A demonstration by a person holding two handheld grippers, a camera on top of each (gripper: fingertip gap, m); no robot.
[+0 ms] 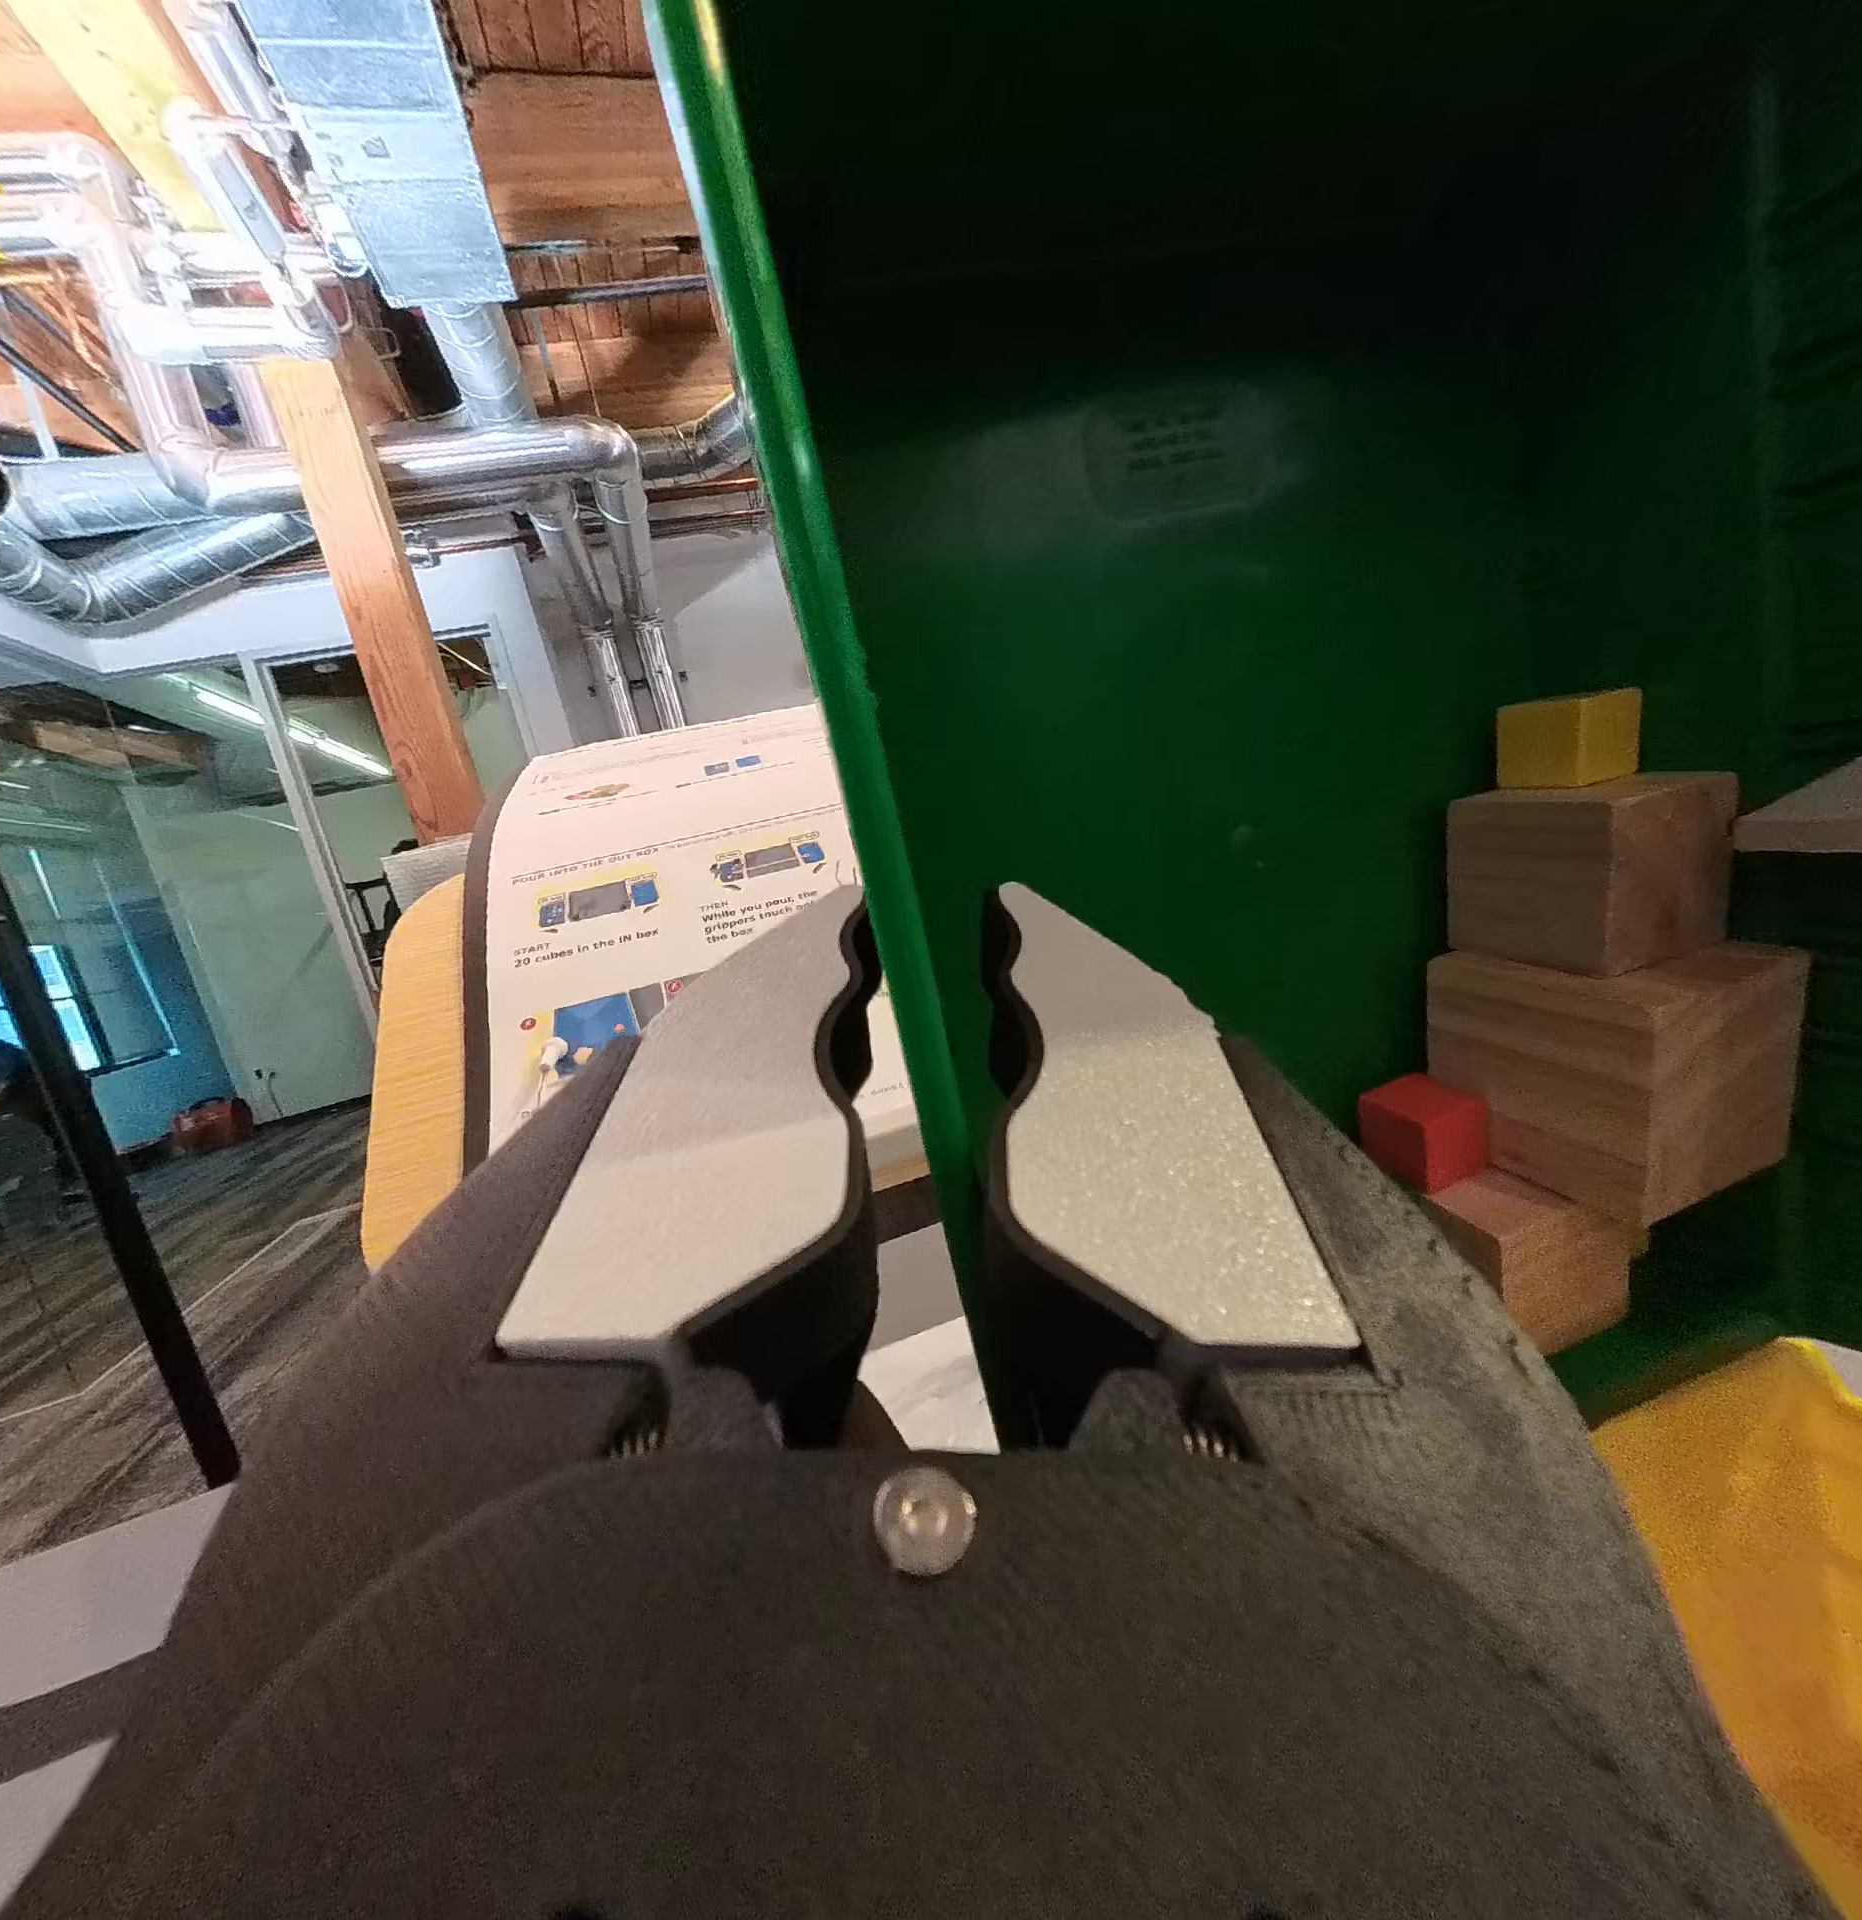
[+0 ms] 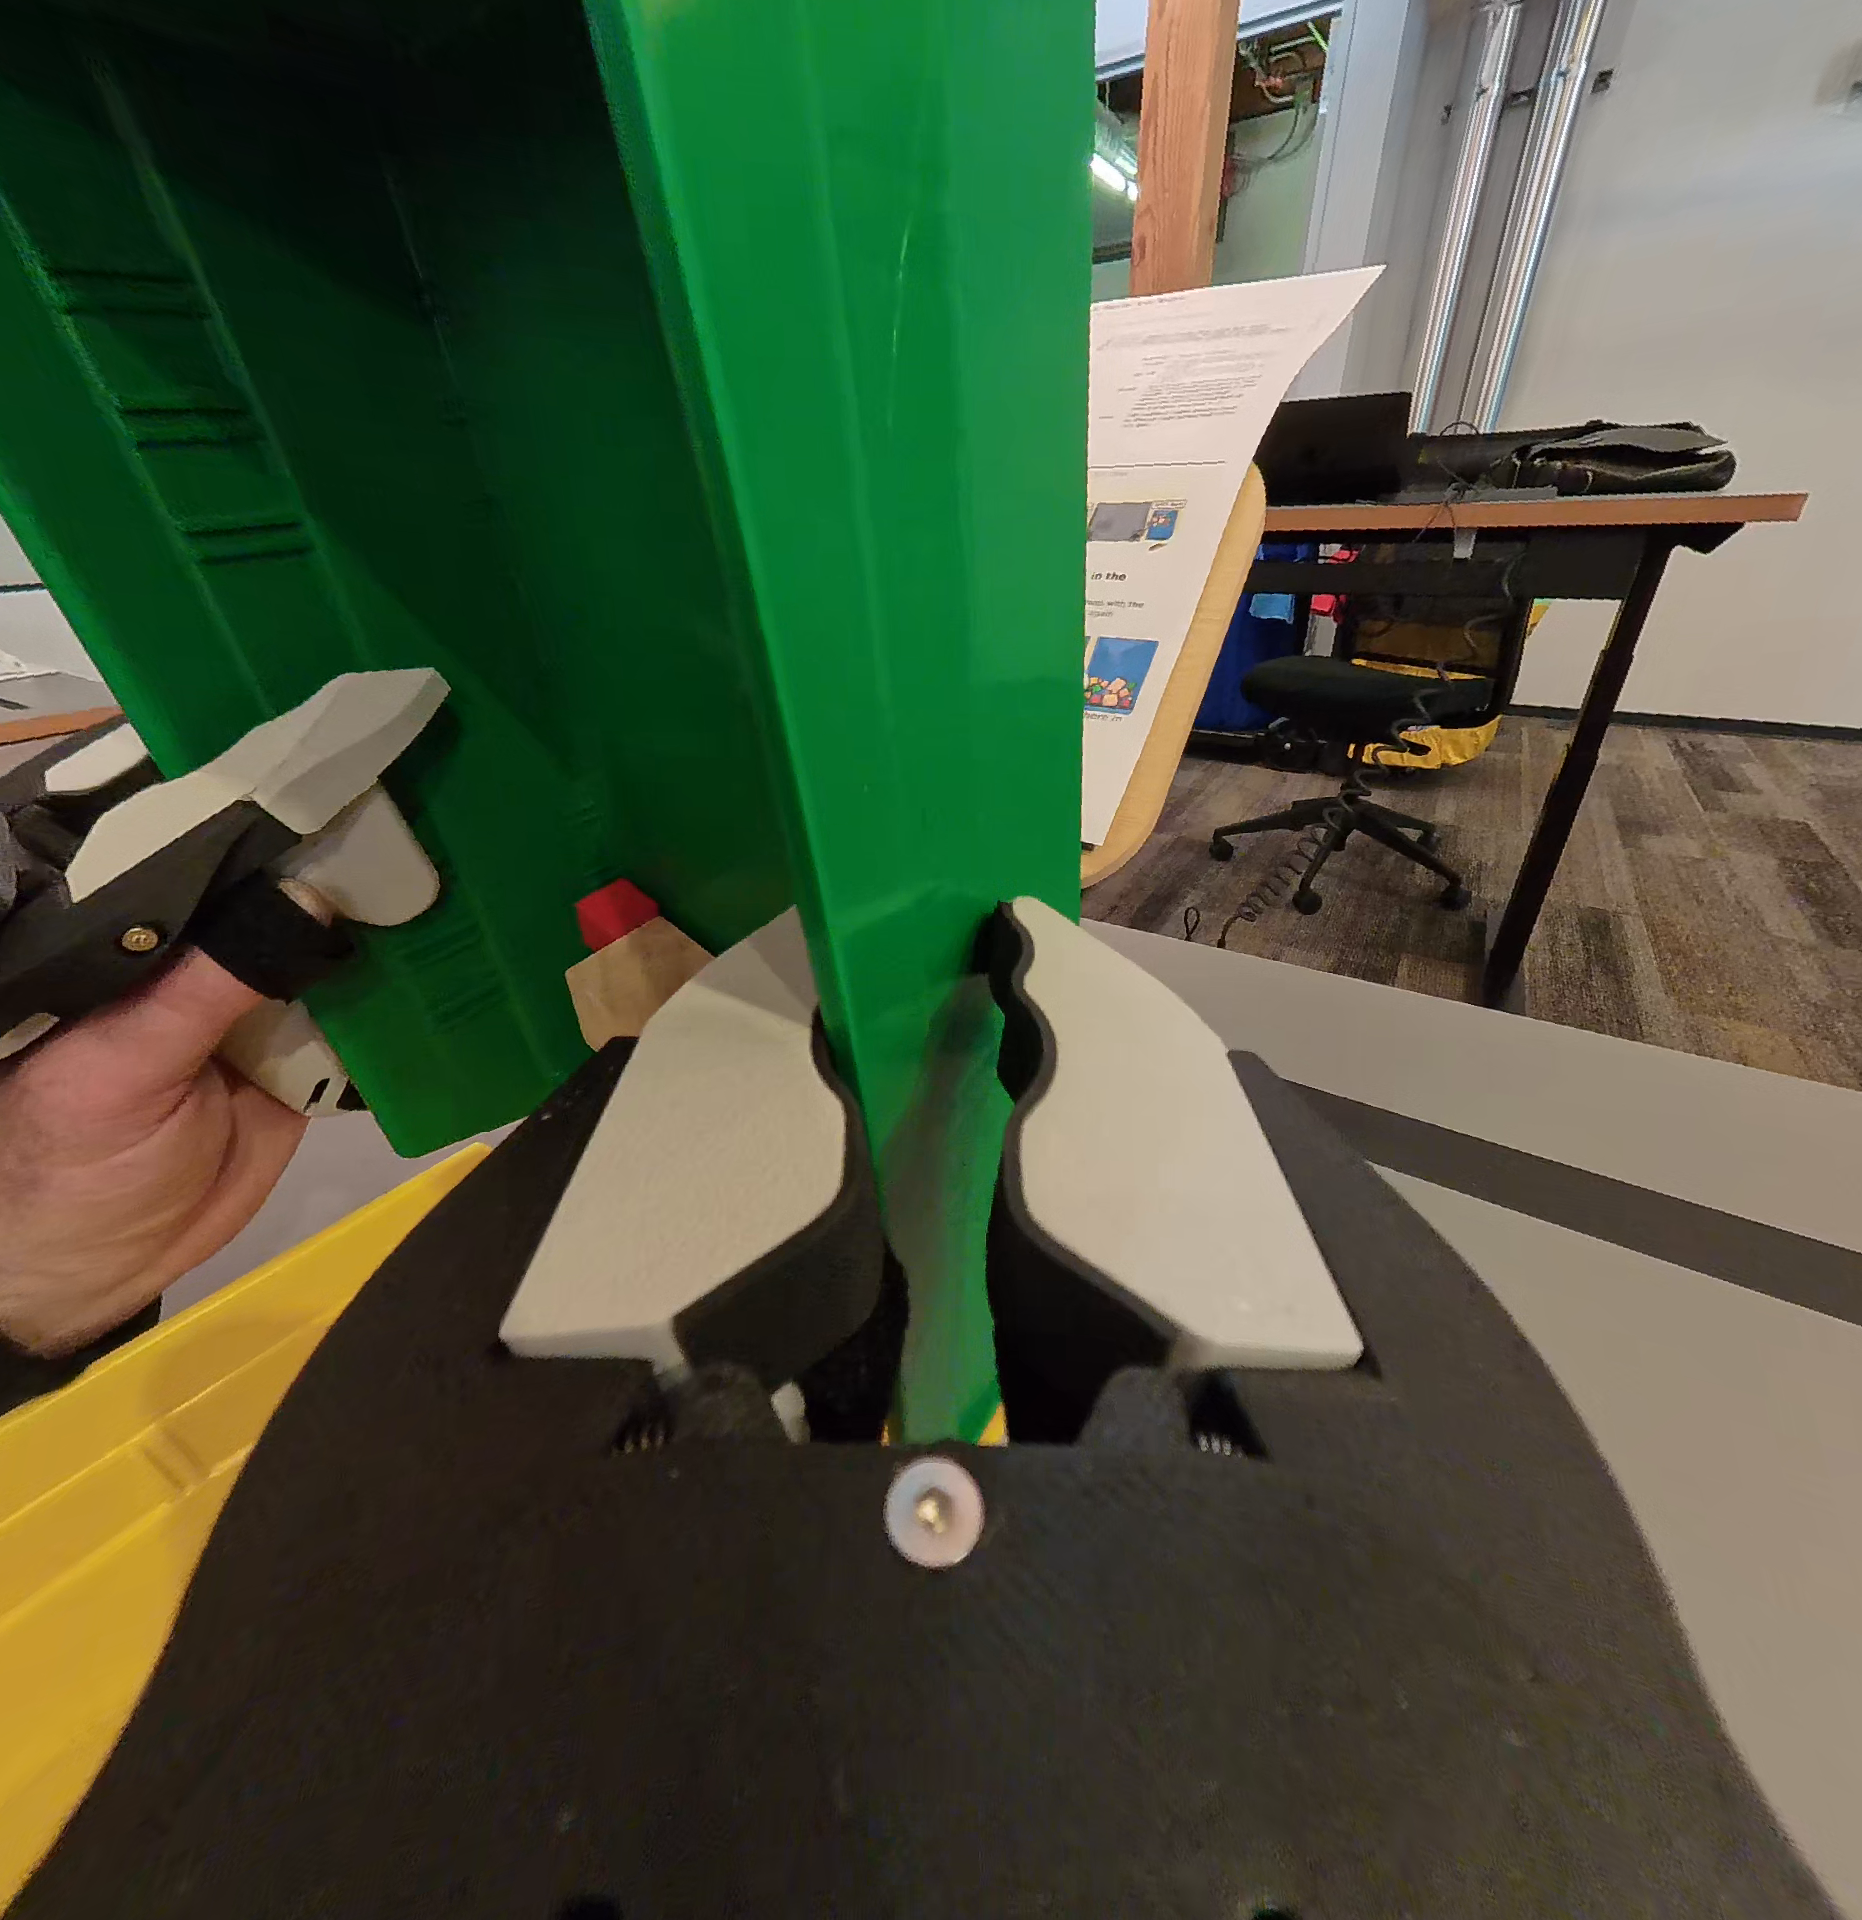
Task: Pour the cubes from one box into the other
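Note:
A green box [image 1: 1218, 520] is held tilted steeply up, almost on end. My left gripper [image 1: 927, 914] is shut on one of its side walls; my right gripper [image 2: 906, 925] is shut on the opposite wall [image 2: 885, 520]. Inside, several cubes are piled against the lower end: wooden ones [image 1: 1592, 1039], a yellow one [image 1: 1566, 738] on top and a red one [image 1: 1420, 1130]. The red cube [image 2: 610, 912] and a wooden one [image 2: 636, 977] also show in the right wrist view. A yellow box [image 2: 127, 1455] lies just below the green box's lower end, also in the left wrist view [image 1: 1758, 1558]. The left gripper [image 2: 252, 821], held by a hand, shows on the far wall.
A grey table top [image 2: 1529, 1351] with a dark stripe lies under the boxes. A printed instruction sheet [image 1: 678, 883] stands on a wooden board behind. A desk [image 2: 1529, 514] and office chair [image 2: 1353, 707] stand on the floor beyond the table's edge.

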